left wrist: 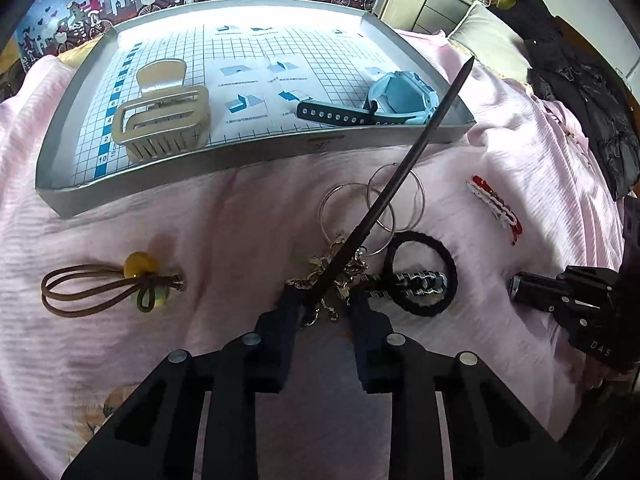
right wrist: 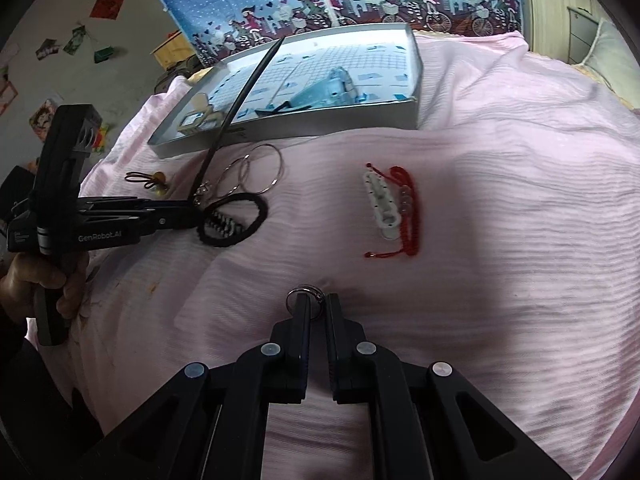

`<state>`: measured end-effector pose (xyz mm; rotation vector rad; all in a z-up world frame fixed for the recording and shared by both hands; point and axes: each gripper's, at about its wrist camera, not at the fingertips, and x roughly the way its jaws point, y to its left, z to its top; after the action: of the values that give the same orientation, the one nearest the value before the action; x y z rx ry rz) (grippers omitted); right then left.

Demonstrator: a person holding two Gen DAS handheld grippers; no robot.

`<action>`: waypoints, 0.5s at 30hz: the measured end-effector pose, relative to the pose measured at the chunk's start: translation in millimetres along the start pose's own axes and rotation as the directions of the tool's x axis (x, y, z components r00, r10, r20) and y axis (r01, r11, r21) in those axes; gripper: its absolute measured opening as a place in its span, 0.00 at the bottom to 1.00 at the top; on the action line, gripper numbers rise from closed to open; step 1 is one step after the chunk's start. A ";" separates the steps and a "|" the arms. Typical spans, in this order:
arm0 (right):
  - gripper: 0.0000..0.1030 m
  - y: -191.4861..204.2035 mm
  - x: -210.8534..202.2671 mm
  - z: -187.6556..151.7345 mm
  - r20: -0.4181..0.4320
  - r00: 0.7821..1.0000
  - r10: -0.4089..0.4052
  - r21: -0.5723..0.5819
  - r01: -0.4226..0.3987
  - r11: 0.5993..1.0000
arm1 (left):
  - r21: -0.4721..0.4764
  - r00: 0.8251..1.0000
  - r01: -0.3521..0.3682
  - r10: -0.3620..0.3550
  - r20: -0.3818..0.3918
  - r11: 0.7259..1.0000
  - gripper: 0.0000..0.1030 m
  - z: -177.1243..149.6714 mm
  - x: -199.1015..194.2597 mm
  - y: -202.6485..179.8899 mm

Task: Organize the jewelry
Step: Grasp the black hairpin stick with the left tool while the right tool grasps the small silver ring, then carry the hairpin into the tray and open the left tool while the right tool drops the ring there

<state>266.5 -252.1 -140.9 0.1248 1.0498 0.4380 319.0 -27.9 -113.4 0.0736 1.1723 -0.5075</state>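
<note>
- On a pink bedspread (right wrist: 480,160), two hand-held grippers work thru scattered jewelry; grid-lined tray (left wrist: 60,184) at the far edge already holds a beige claw clip (left wrist: 160,120) & a blue watch (left wrist: 400,96).
- Left gripper (left wrist: 324,300): jaws apart, straddling a gold chain tangle (left wrist: 340,276); a long dark hair stick (left wrist: 400,176) slants up from near its left finger. Whether it's pinched or just leaning, can't tell from either view.
- Stick looks stiff, light, slick; prob. best taken near the thick lower end.
- Chain: limp, snag-prone, touching silver hoops (left wrist: 376,204) & black hair tie (left wrist: 420,276); lift from the bunched middle.
- Right gripper (right wrist: 316,304): clenched on a small metal ring (right wrist: 304,294). Hard, tiny, apt to slip; keep squeeze across the band.
- Red cord bracelet (right wrist: 404,208) & white clip (right wrist: 380,200) lie well apart, untouched.
</note>
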 end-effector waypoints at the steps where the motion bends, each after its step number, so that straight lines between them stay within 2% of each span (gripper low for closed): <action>1: 0.07 0.7 -0.3 0.0 0.002 1.000 0.004 -0.003 -0.004 1.000 | 0.000 1.000 -0.001 0.001 0.001 1.000 0.20 -0.4 -0.6 -1.8; 9: 0.08 1.0 4.6 -0.2 -0.003 1.000 0.014 0.007 -0.014 1.000 | -0.090 0.998 0.067 -0.068 -0.008 0.994 0.20 -7.8 -11.7 -9.0; 15: 0.08 -5.6 14.8 0.2 -0.024 0.999 0.041 0.045 -0.040 0.998 | -0.159 0.996 0.086 -0.087 -0.001 0.983 0.20 -10.1 -16.9 -7.3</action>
<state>274.5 -251.2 -154.5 0.1808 1.0838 0.4537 302.3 -25.4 -100.8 -0.1135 1.2239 -0.4887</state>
